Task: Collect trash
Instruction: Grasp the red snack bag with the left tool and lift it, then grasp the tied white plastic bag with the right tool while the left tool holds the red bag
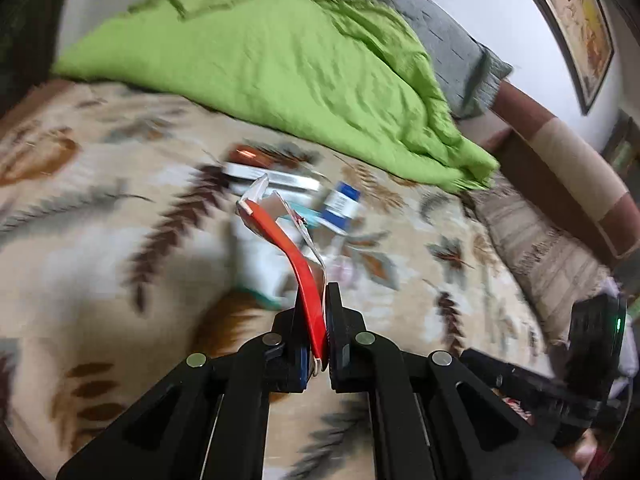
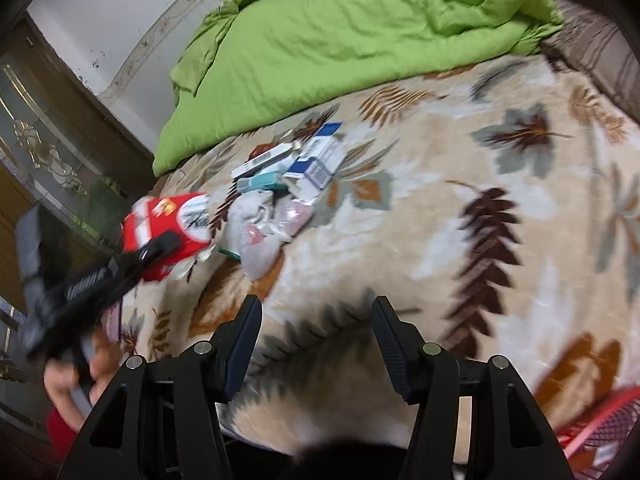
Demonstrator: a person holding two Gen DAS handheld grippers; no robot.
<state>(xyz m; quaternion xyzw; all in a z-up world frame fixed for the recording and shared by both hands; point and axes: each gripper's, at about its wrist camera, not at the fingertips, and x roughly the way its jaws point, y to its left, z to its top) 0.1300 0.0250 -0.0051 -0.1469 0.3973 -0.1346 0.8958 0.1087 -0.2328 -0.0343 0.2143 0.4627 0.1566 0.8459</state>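
Red wrapper clamped in left hand-held gripper; right hand-held gripper agape.

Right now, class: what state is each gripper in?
Left gripper: shut on the red wrapper.
Right gripper: open, holding nothing.

- Left wrist view: looks forward and slightly down along the left gripper from low over the leaf-patterned blanket, facing the green quilt and the wall behind it; the right gripper enters at the right edge.
- Right wrist view: set higher, looking down along the right gripper across the same blanket toward the quilt.
- Shared field: the pile of trash mid-blanket, and the left gripper with its red packet.
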